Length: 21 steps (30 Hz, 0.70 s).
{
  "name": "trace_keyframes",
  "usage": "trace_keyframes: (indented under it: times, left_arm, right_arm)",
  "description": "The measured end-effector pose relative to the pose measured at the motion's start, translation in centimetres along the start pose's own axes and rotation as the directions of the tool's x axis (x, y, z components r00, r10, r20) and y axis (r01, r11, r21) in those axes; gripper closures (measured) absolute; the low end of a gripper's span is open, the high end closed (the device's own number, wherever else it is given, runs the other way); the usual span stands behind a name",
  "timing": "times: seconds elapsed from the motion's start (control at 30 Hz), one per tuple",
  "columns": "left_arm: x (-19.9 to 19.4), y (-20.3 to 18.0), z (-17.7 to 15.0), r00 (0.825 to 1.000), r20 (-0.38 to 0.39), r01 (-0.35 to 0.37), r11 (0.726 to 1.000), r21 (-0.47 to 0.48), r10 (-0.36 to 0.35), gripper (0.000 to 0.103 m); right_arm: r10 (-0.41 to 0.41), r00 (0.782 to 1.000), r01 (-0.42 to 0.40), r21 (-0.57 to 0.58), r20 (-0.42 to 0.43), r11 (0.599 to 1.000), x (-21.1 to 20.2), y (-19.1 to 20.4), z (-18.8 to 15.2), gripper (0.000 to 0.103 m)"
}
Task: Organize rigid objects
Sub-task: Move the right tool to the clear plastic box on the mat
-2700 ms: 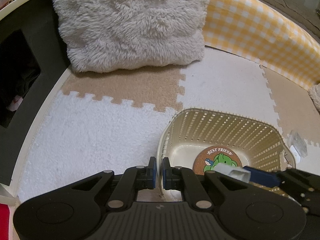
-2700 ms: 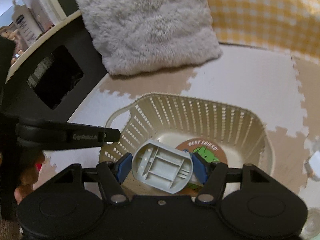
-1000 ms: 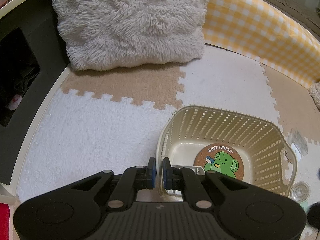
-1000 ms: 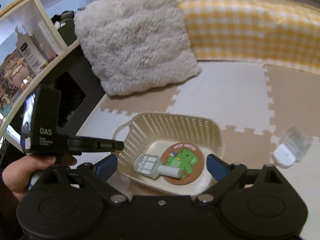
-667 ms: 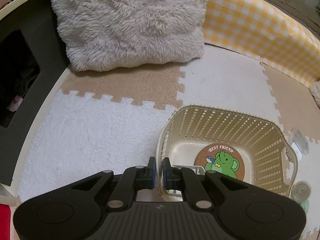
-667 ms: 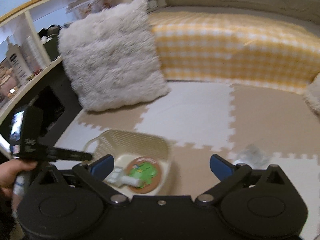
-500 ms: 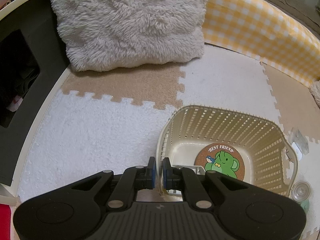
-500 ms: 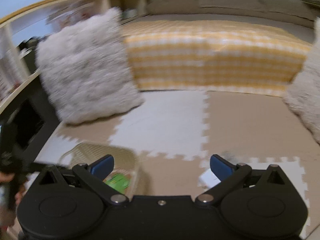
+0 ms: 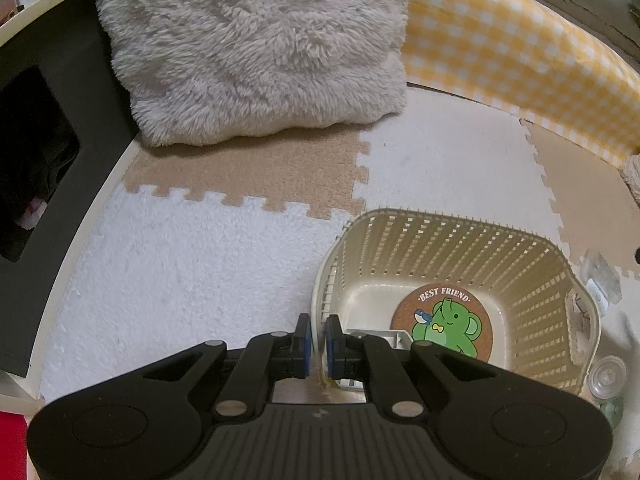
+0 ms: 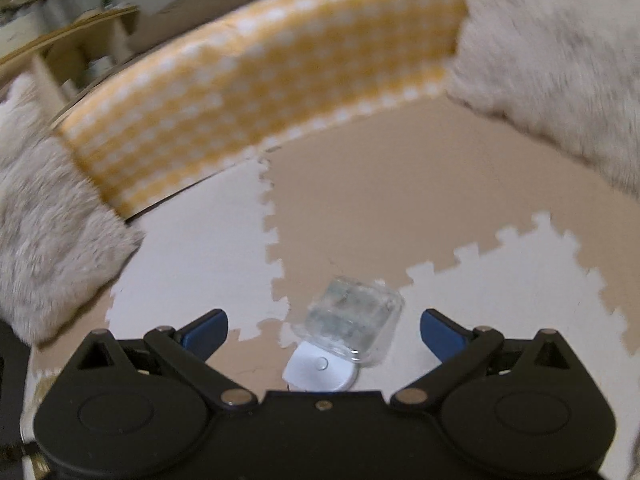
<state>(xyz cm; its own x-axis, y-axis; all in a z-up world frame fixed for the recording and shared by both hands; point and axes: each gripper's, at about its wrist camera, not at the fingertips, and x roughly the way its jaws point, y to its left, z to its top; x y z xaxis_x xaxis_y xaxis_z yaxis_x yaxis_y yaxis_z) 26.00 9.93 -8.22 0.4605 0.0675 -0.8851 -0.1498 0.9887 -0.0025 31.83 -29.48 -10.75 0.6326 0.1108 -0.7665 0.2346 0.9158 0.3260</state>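
Meanwhile, left tool (image 9: 317,346) clamped on the basket (image 9: 520,240) rim to steady it on the floor mat (image 9: 180,256), right tool (image 10: 323,326) wide open and empty, aimed at the clear capsule (image 10: 352,320) lying just ahead.

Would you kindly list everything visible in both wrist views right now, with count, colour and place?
basket: one, cream slatted plastic, on the floor mats, its near rim clamped by the left gripper.
coaster: one, brown cork with a green elephant, flat on the basket floor.
grey plastic part: one, in the basket beside the coaster, mostly hidden.
clear box: one, transparent with a white base, on the mats ahead of the right gripper.
suction cup: one, clear, on the mat outside the basket.
fluffy cushions: two at least, off-white, on the mats' edges.
checked mattress edge: one, yellow and white, behind the mats.
floor mats: several, white and tan, interlocked.
left gripper: black, blue pads, shut on the basket.
right gripper: black, blue pads, open, empty.
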Motion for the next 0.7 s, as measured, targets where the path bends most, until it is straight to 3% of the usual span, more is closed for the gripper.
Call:
trace_keyframes:
  times: [0.13,0.5,0.7]
  left_arm:
    - [0.0,-0.1,0.0,1.0,0.0,-0.001,1.0,0.001,0.001,0.095]
    - [0.0,-0.1,0.0,1.0,-0.003,-0.005,1.0,0.006,0.005,0.095]
    - [0.0,-0.1,0.0,1.0,-0.003,-0.004,1.0,0.006,0.004,0.095]
  right_arm:
    - [-0.011,0.999,0.013,0.038,-0.032,0.999,2.1,-0.3,0.2,0.0]
    - [-0.095,0.994,0.093,-0.045,-0.05,0.995,6.0,1.6,0.0,0.0]
    - [-0.208,0.978,0.204,-0.096,-0.028,0.974,7.5,1.8,-0.4,0.0]
